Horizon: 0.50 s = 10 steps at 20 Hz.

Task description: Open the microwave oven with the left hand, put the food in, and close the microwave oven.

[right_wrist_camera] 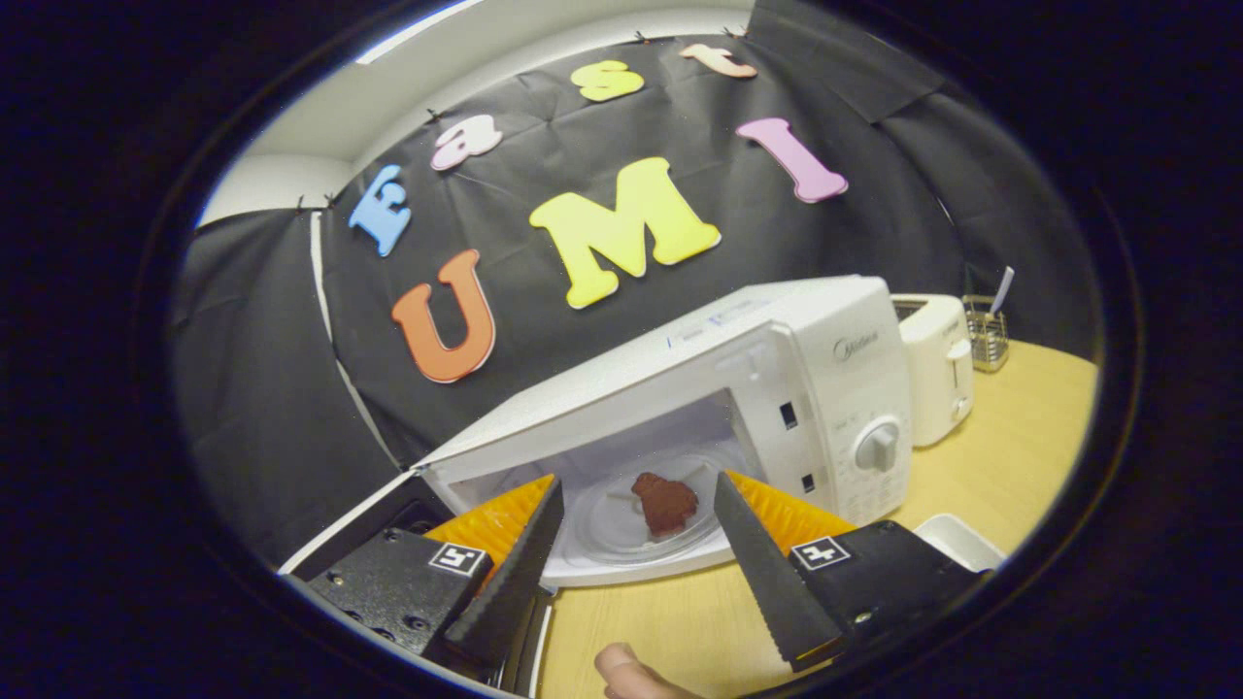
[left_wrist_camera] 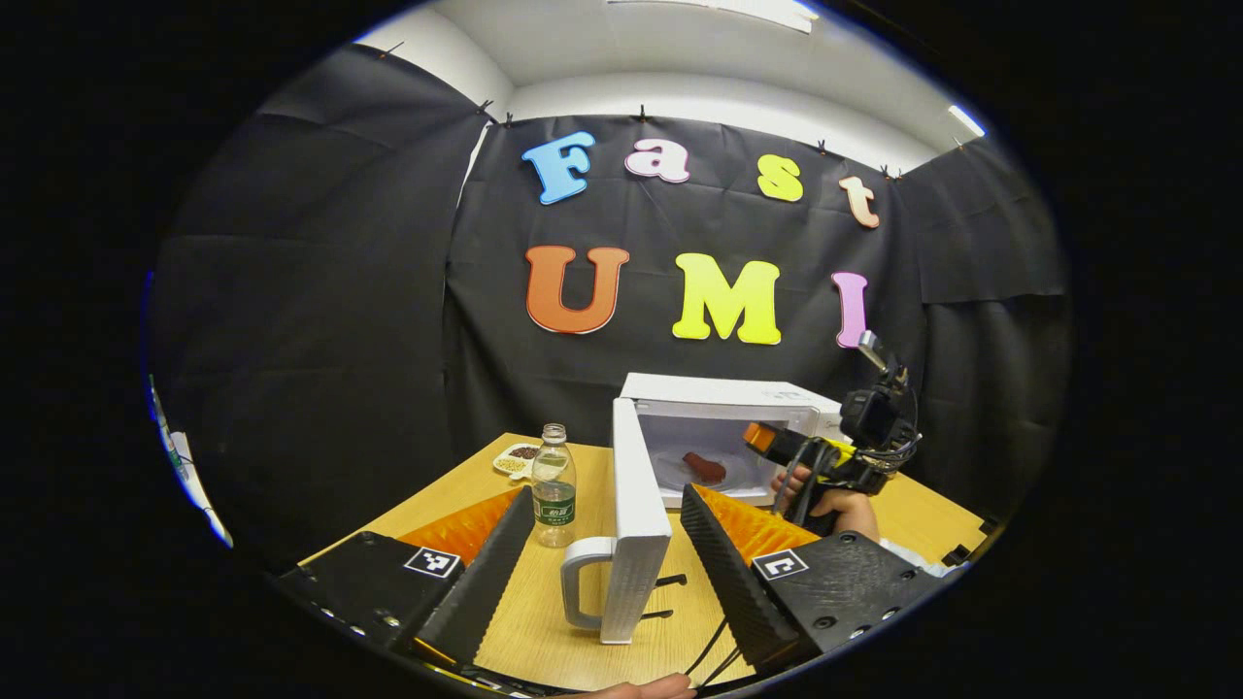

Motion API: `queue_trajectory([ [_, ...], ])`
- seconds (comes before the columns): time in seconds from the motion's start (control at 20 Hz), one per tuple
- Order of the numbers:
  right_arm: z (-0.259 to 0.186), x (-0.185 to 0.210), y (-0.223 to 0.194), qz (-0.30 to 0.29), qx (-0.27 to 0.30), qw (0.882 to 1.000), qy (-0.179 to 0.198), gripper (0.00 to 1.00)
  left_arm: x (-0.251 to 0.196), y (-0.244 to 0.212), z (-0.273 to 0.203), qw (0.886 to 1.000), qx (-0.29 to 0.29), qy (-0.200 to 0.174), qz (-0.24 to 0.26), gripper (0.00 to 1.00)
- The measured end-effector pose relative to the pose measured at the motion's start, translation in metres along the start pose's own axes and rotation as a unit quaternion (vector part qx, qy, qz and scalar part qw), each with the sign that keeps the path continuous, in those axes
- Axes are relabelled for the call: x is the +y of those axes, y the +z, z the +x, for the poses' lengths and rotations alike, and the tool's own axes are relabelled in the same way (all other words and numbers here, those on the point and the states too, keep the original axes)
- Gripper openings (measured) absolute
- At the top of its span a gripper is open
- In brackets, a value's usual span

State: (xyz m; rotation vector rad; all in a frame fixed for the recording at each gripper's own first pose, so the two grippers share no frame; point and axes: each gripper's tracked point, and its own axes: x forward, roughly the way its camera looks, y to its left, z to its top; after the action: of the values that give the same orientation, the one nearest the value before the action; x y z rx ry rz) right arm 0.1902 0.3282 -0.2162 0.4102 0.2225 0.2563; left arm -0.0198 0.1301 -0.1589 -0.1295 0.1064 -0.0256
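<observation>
Now the food (right_wrist_camera: 665, 503) sits on the glass turntable (right_wrist_camera: 612, 529) inside the microwave oven (right_wrist_camera: 816, 388), and the door (left_wrist_camera: 636, 515) stands wide open, swung out toward the left hand-held gripper (left_wrist_camera: 607, 549). That gripper's fingers are spread, with the door's edge and its handle (left_wrist_camera: 583, 582) between them — nothing pinched that I can see. The right hand-held gripper (right_wrist_camera: 631, 553) is spread too, empty, pointed straight at the cavity from just outside the opening.

So what's left, by my reading, is the close, and that's where trouble could come. In the left gripper view the right hand-held gripper and the hand holding it (left_wrist_camera: 825, 495) hover right at the oven's mouth; swing the door now and it could strike them or stop short of latching. A push on the door's edge rather than its face could let the fingers slide off, or shove the light-looking oven across the counter (left_wrist_camera: 544, 621). A water bottle (left_wrist_camera: 554, 485) stands just beside the door on its outer side — a wide sweep of the left hand-held gripper could tip it. Beyond it lies a small dish (left_wrist_camera: 517, 458) of snacks, well clear. A cable (left_wrist_camera: 714, 650) trails across the counter near the door's foot; whether it could snag, I can't tell.
</observation>
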Motion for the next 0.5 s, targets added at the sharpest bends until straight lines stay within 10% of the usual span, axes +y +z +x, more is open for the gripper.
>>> queue_trajectory([
  [0.5,-0.189,-0.050,0.080,-0.082,-0.042,0.996,-0.001,0.99,0.022,0.026,-0.047,0.997,-0.069,0.012,-0.012,0.81],
])
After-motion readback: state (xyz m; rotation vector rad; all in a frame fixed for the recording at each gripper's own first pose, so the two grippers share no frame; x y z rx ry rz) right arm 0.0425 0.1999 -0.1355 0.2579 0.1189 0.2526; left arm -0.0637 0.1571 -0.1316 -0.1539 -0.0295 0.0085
